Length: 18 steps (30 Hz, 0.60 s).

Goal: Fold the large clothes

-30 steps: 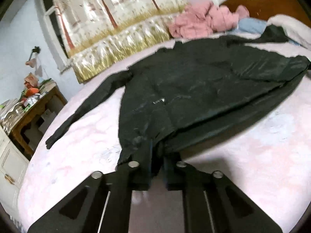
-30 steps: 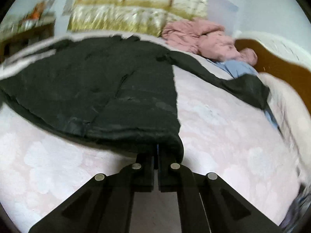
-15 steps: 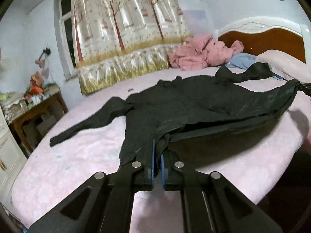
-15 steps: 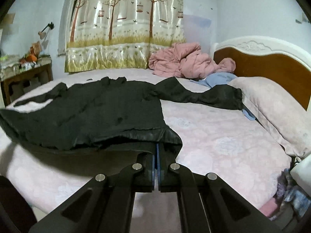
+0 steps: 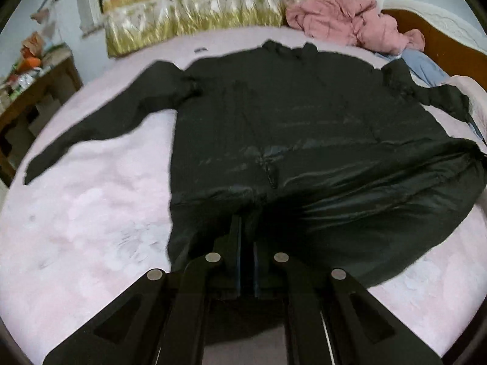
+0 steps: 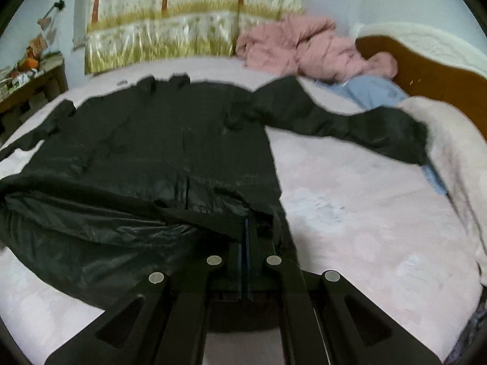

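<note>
A black coat [image 5: 298, 127] lies spread on the pink bed [image 5: 91, 213], collar toward the curtain [image 5: 194, 9], sleeves stretched out to both sides. The left claw [image 5: 246, 228] is pressed together, pinching the coat's hem at one bottom corner. The right claw [image 6: 247, 228] likewise pinches the hem at the other corner. The hem sags between them. A crumpled pink blanket [image 6: 304, 48] sits near the headboard [image 6: 426, 76].
</note>
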### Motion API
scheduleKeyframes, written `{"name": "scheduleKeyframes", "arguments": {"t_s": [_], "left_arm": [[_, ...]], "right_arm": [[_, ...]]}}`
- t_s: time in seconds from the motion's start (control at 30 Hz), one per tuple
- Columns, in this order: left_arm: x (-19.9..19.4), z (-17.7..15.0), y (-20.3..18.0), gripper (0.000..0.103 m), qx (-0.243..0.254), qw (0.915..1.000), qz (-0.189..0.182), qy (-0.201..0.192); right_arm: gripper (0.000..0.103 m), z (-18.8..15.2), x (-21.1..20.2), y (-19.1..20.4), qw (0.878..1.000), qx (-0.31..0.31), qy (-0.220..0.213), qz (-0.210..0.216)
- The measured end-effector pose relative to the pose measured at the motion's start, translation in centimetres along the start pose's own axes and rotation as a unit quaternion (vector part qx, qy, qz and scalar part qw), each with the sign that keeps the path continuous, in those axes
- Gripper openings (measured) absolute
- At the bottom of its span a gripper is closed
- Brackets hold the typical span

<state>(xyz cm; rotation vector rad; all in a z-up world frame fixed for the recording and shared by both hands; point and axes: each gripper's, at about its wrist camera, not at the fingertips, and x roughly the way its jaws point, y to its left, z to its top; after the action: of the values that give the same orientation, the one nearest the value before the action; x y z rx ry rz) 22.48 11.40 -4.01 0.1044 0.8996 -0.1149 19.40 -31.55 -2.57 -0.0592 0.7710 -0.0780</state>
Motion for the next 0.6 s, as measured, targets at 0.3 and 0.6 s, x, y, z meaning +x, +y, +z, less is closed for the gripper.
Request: {"name": "scheduleKeyframes", "arguments": {"t_s": [0.3, 0.6], "left_arm": [[-1.2, -1.4, 1.7, 0.067, -0.02, 0.998, -0.035, -0.048], [-2.3, -1.6, 2.7, 0.093, -0.039, 0.9948, -0.057, -0.075]], "right_arm": [[0.023, -1.0, 1.2, -1.6, 0.999, 0.045, 0.008, 0.026], [0.06, -1.2, -2.1, -2.8, 0.995, 0.06, -0.027, 0.081]]}}
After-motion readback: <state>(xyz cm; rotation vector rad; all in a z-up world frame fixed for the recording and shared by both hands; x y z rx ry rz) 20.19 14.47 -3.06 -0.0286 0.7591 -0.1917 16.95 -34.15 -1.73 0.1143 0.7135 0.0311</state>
